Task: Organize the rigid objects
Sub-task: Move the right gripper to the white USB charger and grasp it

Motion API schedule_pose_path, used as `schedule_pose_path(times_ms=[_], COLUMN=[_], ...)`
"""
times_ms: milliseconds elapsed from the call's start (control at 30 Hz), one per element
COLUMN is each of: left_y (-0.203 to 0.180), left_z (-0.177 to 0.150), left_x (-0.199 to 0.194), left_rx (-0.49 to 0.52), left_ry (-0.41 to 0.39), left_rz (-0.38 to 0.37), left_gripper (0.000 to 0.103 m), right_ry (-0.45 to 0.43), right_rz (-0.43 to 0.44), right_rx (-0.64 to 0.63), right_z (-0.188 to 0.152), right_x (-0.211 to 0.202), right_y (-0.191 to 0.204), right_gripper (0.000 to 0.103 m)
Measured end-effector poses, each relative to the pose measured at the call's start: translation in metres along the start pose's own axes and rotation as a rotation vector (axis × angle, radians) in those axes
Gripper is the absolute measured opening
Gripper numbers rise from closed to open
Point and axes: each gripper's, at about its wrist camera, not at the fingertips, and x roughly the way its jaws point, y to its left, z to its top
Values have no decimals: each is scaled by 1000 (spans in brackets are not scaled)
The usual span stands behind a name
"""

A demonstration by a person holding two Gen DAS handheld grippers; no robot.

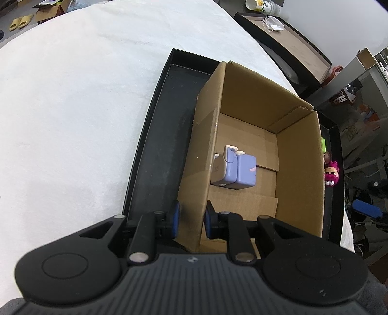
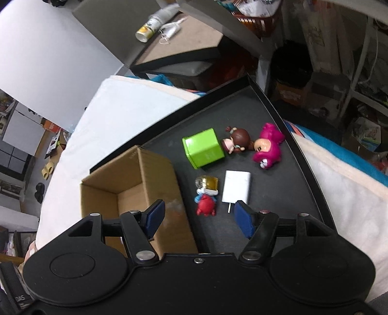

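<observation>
An open cardboard box (image 1: 299, 164) stands in a black tray (image 1: 155, 150) on a white cloth. My left gripper (image 1: 192, 221) is shut on the box's near left wall, one pad outside and one inside. A purple and white cube toy (image 1: 238, 173) lies on the box floor. My right gripper (image 2: 198, 214) hangs open above the tray (image 2: 286, 193), just right of the box (image 2: 131, 179), with nothing between its fingers. Below it lie a small red and blue figure (image 2: 206, 204) and a white charger (image 2: 236, 186). Farther off are a green cube (image 2: 203, 147), a brown-haired doll (image 2: 236, 140) and a pink figure (image 2: 266, 145).
White cloth (image 1: 84, 97) covers the table to the left of the tray. A side table (image 2: 184, 41) beyond holds a bottle (image 2: 150, 26) and a face mask (image 1: 272, 24). Yellow slippers (image 1: 20, 23) and clutter lie on the floor around.
</observation>
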Motion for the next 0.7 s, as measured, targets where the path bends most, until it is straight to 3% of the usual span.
schedule_pose_path(times_ms=[400,700], left_y=[-1,-2], left_z=[3,3], left_x=[4,6], left_rx=[-7,-10], left_ry=[11,17], left_rz=[13,17], left_gripper=[19,19], right_ry=[27,48], right_rz=[-111,-213], right_rx=[24,-36], right_z=[9,8], right_x=[50,79], right_y=[-21,-10], right_gripper=[58,57])
